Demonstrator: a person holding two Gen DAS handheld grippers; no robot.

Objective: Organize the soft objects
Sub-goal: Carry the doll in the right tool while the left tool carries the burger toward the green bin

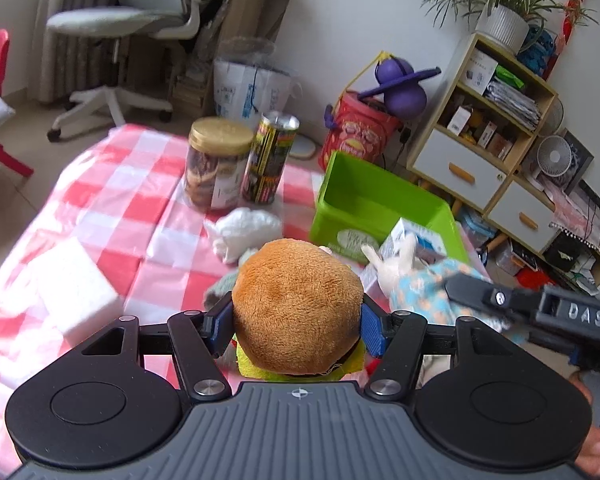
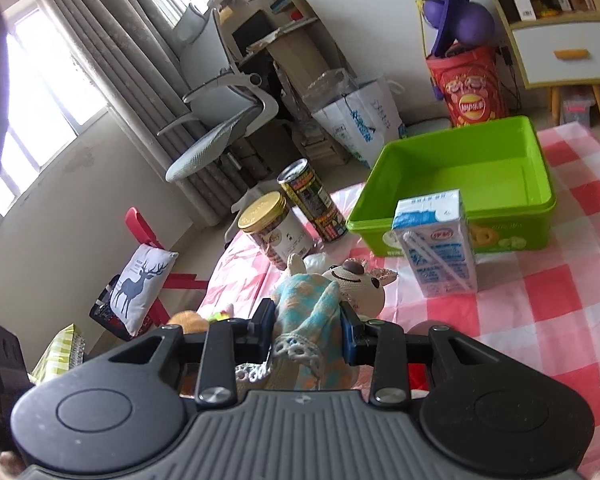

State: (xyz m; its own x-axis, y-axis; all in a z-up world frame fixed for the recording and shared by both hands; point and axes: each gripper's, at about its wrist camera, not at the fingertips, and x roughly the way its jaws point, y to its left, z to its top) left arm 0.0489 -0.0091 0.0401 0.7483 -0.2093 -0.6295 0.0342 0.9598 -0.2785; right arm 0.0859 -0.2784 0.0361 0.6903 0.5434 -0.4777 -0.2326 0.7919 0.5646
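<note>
- Left wrist view: the left claw (image 1: 296, 322) is gripping a plush burger (image 1: 296, 308), its blue pads (image 1: 370, 330) pressing in on either side of the tan bun, about half open around the toy's width. A yellow-green layer is showing under the bun.
- The burger is being held above the checked worktop (image 1: 100, 208), short of the green bin (image 1: 374, 200), which is sitting ahead and to the right and looking empty.
- A white plush (image 1: 244, 232) is lying on the cloth beyond the burger, in front of a jar (image 1: 216, 164) and a can (image 1: 270, 160). The right claw is reaching in from the right edge with blue floral cloth in it; a milk carton (image 1: 410, 242) is standing by the bin.
- Right wrist view: the right claw (image 2: 308, 324) is closing narrowly on a stuffed doll (image 2: 312, 308) in a blue floral dress, pinching the dress. The doll's knitted head is pointing away toward the milk carton (image 2: 436, 240).
- The green bin (image 2: 456, 184) is sitting beyond the carton, open and empty as far as can be seen; the burger (image 2: 188, 320) is peeking in at the left.
- Step in hand, as I am reading it: both soft toys are picked up and are being carried toward the bin.
- The next move is calling for each claw to pass over the near rim, the right one clearing the carton without tipping it, then to open so the toys drop inside. The white plush is waiting for a later pick.
</note>
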